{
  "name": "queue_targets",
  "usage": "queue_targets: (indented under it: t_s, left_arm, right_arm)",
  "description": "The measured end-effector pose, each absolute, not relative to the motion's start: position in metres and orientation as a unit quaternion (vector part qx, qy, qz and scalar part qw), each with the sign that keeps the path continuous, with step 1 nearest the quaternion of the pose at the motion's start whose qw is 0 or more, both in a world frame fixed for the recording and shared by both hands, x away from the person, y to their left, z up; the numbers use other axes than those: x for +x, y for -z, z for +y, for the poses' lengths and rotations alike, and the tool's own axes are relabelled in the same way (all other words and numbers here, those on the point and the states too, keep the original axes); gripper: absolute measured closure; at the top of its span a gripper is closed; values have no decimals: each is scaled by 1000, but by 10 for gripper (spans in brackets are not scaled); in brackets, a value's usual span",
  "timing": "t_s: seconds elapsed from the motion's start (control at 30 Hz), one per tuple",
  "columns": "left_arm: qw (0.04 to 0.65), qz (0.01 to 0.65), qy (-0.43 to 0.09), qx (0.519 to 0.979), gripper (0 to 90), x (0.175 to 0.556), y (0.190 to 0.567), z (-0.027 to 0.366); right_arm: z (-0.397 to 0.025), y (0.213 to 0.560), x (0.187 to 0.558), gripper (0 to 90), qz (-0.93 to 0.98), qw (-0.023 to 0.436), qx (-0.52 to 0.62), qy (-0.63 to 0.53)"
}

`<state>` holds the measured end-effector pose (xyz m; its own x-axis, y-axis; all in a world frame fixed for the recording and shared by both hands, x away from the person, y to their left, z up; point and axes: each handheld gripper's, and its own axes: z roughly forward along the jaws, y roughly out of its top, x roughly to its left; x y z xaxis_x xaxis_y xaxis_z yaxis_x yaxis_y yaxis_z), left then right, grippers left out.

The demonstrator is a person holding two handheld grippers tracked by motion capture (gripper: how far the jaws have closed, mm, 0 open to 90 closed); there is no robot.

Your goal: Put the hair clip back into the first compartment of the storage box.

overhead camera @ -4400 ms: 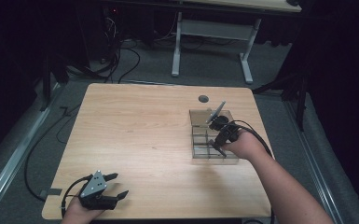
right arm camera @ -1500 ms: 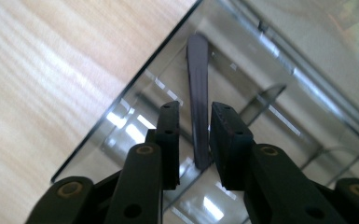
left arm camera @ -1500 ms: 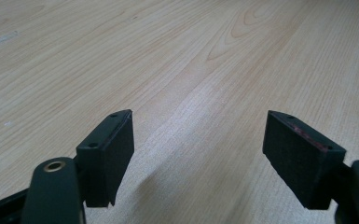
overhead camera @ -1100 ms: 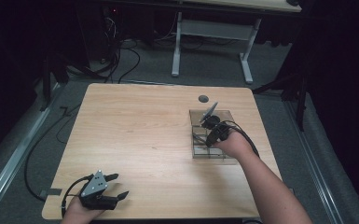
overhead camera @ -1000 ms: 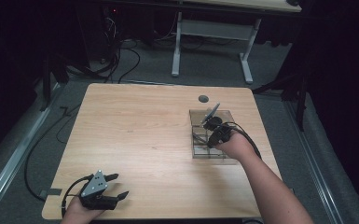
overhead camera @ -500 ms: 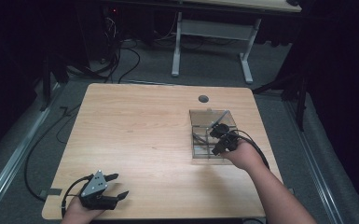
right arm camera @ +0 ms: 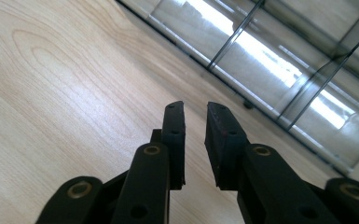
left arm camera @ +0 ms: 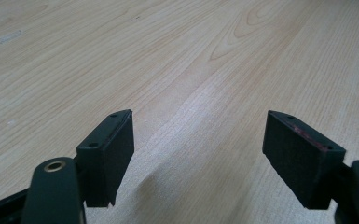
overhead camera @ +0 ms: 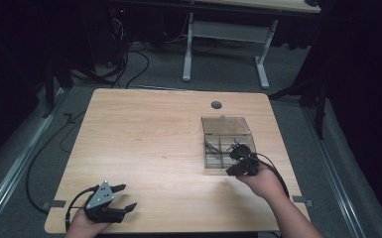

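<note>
A clear plastic compartment box (overhead camera: 218, 162) sits right of the table's middle, its lid (overhead camera: 226, 126) lying flat and open behind it. A few small dark parts lie in its compartments. My right gripper (overhead camera: 232, 171) hovers at the box's near edge. In the right gripper view its jaws (right arm camera: 196, 112) stand almost together with nothing between them, over bare wood just beside the box's wall (right arm camera: 279, 60). My left gripper (overhead camera: 128, 196) rests at the near left corner of the table. It is open (left arm camera: 198, 140) and holds nothing.
The wooden table (overhead camera: 144, 139) has a round cable hole (overhead camera: 216, 105) at its far side, just behind the box. Cables trail on the floor at the left, and another desk's frame (overhead camera: 223, 39) stands beyond the table.
The lid stood tilted up under my right gripper and now lies flat behind the box. My right gripper has drawn back to the box's near edge. The left gripper has not moved.
</note>
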<state>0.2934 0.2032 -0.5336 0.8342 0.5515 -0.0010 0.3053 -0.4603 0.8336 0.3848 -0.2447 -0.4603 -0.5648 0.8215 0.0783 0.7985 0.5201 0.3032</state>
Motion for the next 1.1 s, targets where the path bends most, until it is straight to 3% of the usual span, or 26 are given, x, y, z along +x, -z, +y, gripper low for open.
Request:
queue_targets:
  t_s: [0.53, 0.93, 1.1]
  left_arm:
    - [457, 261, -138, 839, 253, 294, 534, 205]
    - [462, 266, -138, 835, 254, 294, 534, 206]
    - [461, 267, -139, 835, 254, 294, 534, 206]
  right_arm:
    - [-265, 498, 337, 639, 827, 101, 465, -300]
    - [-273, 527, 302, 544, 774, 187, 447, -408]
    - [-276, 527, 303, 533, 767, 176, 454, -418]
